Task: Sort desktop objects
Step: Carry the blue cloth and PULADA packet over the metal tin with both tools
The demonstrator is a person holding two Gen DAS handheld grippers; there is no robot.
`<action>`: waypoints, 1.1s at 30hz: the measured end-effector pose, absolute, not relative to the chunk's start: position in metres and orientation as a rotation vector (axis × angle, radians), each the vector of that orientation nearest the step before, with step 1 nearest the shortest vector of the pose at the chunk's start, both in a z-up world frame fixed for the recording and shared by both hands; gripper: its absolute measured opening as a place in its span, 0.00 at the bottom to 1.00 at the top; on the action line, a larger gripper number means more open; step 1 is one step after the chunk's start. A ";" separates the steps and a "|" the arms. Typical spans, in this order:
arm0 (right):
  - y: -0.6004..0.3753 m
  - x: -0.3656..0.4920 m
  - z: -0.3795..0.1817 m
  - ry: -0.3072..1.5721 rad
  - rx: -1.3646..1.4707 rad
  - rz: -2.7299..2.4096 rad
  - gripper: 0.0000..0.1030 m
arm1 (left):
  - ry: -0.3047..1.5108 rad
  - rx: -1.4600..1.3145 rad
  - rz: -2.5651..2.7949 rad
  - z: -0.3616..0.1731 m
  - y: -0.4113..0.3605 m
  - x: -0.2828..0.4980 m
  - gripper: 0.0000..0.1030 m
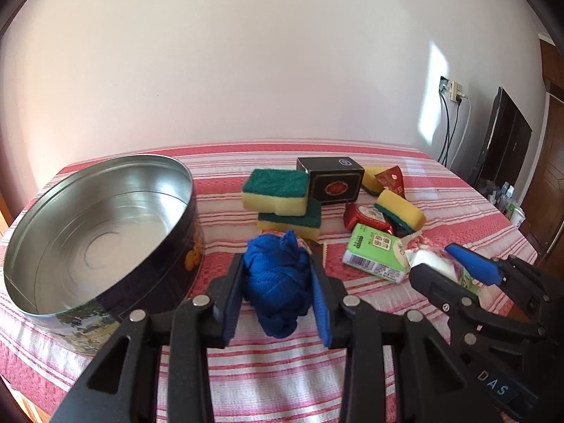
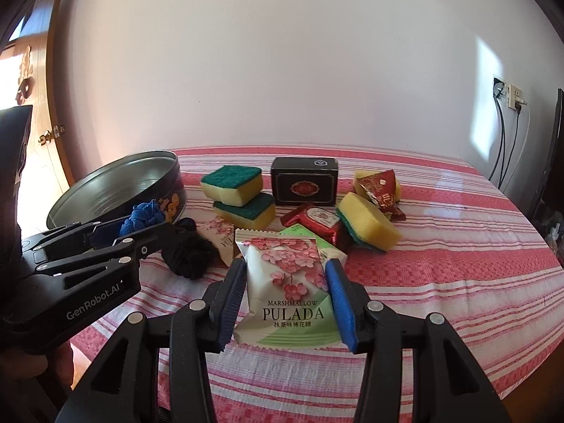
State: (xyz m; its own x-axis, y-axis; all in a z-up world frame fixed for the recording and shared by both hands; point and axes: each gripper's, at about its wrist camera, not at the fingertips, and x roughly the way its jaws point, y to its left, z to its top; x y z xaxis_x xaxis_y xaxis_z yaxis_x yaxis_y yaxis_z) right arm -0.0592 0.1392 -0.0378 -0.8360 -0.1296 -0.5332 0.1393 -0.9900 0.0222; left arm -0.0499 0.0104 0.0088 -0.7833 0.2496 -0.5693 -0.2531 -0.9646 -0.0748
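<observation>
— What does the left gripper have?

— A bundle of blue knitted cloth. Both blue pads press its sides, so the jaws are closed around it at about the bundle's width, and it sits just to the right of the round metal tin.

— Anything in the tin?

— Nothing shows inside: the bare silver floor and wall are visible down to the ringed bottom. It stands on the red-and-white striped tablecloth at the table's left end.

— And the right gripper?

— Closed on a white marshmallow packet with pink blossoms and the print "PULADA". The pads grip its two side edges, so the jaws are held apart by the packet's width.

— What else is on the table?

— Behind the packet, a green carton. Further back, two green-topped yellow sponges stacked one on the other, a black box with gold trim beside them, a third sponge lying tilted, red sweet wrappers between them, and another sponge at the rear under a red sachet. In the right wrist view a dark yarn-like clump lies beside the left gripper, near a second blossom packet.
</observation>
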 end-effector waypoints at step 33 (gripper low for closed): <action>-0.038 -0.137 -0.016 0.131 0.545 -2.541 0.48 | -0.282 -0.968 3.154 -0.006 -0.167 -0.095 0.33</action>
State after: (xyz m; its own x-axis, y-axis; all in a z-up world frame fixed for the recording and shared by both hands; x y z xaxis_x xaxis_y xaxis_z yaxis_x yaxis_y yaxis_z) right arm -0.1373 -0.0378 -0.0165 -0.7766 -0.4819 -0.4058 0.5210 -0.8534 0.0163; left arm -0.0948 -0.1672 -0.0063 -0.8159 -0.1116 -0.5674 0.2105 -0.9712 -0.1117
